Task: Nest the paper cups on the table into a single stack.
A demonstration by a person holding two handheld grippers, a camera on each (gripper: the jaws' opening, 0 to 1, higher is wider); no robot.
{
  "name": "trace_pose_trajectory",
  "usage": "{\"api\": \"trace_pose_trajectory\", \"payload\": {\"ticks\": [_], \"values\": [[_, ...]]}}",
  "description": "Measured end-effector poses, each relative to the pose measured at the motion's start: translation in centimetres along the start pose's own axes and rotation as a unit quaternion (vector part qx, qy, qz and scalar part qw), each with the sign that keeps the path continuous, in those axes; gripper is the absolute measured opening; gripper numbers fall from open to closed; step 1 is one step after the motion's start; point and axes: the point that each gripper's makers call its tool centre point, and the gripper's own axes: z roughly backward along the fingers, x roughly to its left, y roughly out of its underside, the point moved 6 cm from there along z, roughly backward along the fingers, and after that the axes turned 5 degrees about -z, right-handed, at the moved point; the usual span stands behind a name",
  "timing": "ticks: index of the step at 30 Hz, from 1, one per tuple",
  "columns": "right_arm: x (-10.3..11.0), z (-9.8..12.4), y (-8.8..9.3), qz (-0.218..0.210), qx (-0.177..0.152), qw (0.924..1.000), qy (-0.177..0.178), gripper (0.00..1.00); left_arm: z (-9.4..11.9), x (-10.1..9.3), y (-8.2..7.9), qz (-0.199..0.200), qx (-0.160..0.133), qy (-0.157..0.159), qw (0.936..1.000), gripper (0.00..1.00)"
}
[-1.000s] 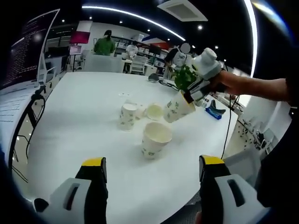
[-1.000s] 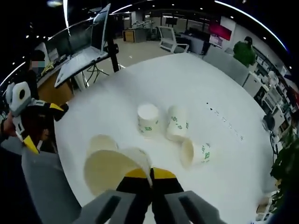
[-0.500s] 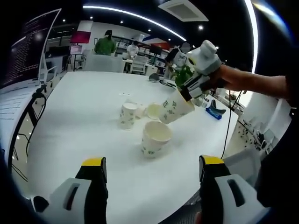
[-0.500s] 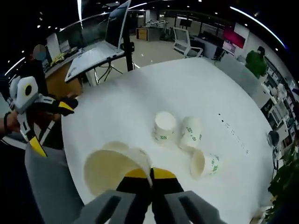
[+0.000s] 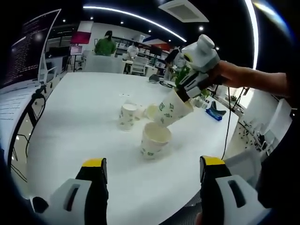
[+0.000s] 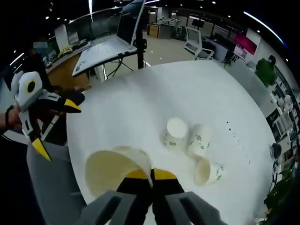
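Near the centre of the left gripper view, I had the right gripper (image 5: 186,95) carrying a paper cup (image 5: 169,111) tilted, base downward, just above and beside the upright open cup (image 5: 155,139) on the white table (image 5: 70,122). I judged the step in hand to be the nesting itself: the carried cup was brought over the target but not yet lowered in. My next move, as I read it, called for squaring the carried cup up over the open mouth, easing it straight down until it seated, then letting the rim go; a tilted entry could tip the light cup below.

At the bottom centre of the right gripper view, my right jaws were pinched together on the rim of that carried cup (image 6: 110,171), one jaw inside the wall and one outside, its open mouth facing the camera. Right of centre in that view three more cups waited: one upside down (image 6: 175,133), one leaning against it (image 6: 200,139), and one on its side (image 6: 209,171) lower right.

Along the bottom of the left gripper view, the left gripper (image 5: 152,180) stood wide apart with nothing between its yellow-tipped jaws, touching nothing, held low near the table's near edge. I could see it too at the left edge of the right gripper view (image 6: 51,124), likewise apart and empty, well clear of the cups.
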Motion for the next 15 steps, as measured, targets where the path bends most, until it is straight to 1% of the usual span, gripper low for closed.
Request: {"api": "trace_pose_trajectory", "payload": {"ticks": [4, 7, 10, 14, 15], "values": [[1.2, 0.3, -0.3, 0.005, 0.004, 1.0000, -0.006, 0.00, 0.1, 0.1, 0.1, 0.002, 0.000, -0.002, 1.0000, 0.80], [0.5, -0.8, -0.9, 0.010, 0.008, 0.9999, -0.010, 0.00, 0.2, 0.1, 0.1, 0.002, -0.002, -0.003, 1.0000, 0.80], [0.7, -1.1, -1.1, 0.016, 0.013, 0.9997, -0.012, 0.00, 0.4, 0.1, -0.1, 0.004, -0.005, -0.005, 1.0000, 0.80], [1.9, -0.4, -0.9, 0.019, 0.020, 0.9995, -0.014, 0.00, 0.5, 0.3, 0.2, 0.006, -0.005, -0.006, 1.0000, 0.80], [1.9, -0.6, -0.9, 0.023, 0.023, 0.9994, -0.012, 0.00, 0.5, 0.4, 0.2, 0.006, -0.005, -0.006, 1.0000, 0.80]]}}
